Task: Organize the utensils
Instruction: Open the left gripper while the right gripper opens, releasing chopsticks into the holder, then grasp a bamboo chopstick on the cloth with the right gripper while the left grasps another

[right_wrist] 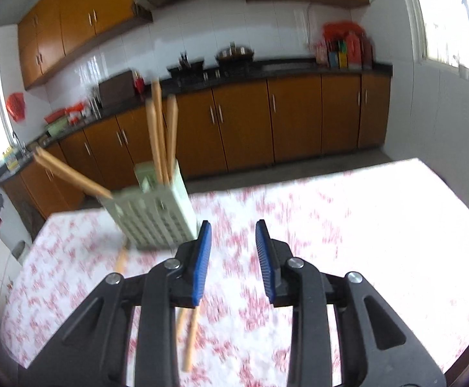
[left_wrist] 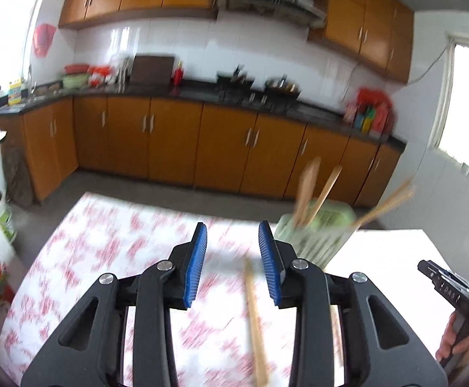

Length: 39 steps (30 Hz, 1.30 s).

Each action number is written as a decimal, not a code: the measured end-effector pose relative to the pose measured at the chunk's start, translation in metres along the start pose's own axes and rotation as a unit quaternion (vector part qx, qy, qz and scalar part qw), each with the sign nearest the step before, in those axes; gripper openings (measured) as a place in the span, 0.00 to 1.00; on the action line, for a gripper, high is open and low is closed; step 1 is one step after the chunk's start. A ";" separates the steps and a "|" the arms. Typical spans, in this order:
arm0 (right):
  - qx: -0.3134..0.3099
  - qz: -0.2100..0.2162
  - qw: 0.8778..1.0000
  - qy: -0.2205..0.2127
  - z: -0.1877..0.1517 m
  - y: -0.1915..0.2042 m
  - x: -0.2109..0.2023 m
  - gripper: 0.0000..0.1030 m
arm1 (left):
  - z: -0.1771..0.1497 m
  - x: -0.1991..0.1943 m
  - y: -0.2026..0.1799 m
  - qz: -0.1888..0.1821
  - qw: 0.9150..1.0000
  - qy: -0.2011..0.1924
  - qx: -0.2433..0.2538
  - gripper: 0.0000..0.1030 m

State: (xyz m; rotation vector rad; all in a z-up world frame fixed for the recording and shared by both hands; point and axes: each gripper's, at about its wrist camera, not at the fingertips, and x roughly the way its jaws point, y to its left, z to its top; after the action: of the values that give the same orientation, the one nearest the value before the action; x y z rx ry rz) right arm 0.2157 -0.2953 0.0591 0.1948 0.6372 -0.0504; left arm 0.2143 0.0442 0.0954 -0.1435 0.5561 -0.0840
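A pale green slotted utensil holder point(left_wrist: 315, 235) point(right_wrist: 152, 209) stands on the table and holds several wooden chopsticks point(left_wrist: 308, 190) point(right_wrist: 160, 135), some upright, some leaning out sideways. My left gripper point(left_wrist: 232, 225) is open and empty above the table, with the holder just beyond its right finger. A loose chopstick point(left_wrist: 255, 319) lies on the cloth under it. My right gripper point(right_wrist: 231, 224) is open and empty, with the holder just left of its left finger. Two loose chopsticks point(right_wrist: 189, 335) lie on the cloth beneath it. Both views are motion-blurred.
The table point(right_wrist: 331, 225) has a white cloth with a red floral print. Behind it runs a dark kitchen counter point(left_wrist: 202, 92) with orange cabinets, pots and bottles. The other gripper and a hand show at the right edge of the left wrist view point(left_wrist: 453, 293).
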 end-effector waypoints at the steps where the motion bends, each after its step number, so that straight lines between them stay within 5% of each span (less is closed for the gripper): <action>1: -0.001 0.004 1.000 0.025 -0.013 0.001 0.014 0.28 | -0.009 0.006 0.005 0.005 1.000 0.013 0.003 0.33; 4: -0.005 0.023 0.997 0.078 -0.044 0.009 0.046 0.26 | -0.038 0.028 0.017 0.028 0.998 0.053 0.007 0.33; 11: -0.028 0.042 0.987 0.153 -0.095 0.041 0.094 0.22 | -0.087 0.052 0.030 0.011 0.994 0.112 -0.004 0.33; 15: -0.042 0.032 0.987 0.153 -0.098 0.048 0.102 0.21 | -0.102 0.060 0.025 -0.002 0.992 0.128 0.001 0.33; 19: -0.063 0.007 0.988 0.142 -0.100 0.047 0.104 0.08 | -0.109 0.068 0.016 -0.018 0.990 0.141 0.009 0.33; 32: 0.013 -0.082 0.989 0.122 -0.084 -0.023 0.107 0.08 | -0.128 0.086 -0.018 -0.052 0.982 0.177 0.041 0.33; 39: -0.007 -0.090 0.989 0.118 -0.087 -0.019 0.107 0.08 | -0.137 0.091 -0.032 -0.060 0.978 0.192 0.060 0.32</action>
State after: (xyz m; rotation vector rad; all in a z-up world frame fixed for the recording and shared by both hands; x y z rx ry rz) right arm 0.2484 -0.2954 -0.0757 0.1297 0.8894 -0.1997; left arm 0.2176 -0.0135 -0.0615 -0.0417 0.9251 -0.2672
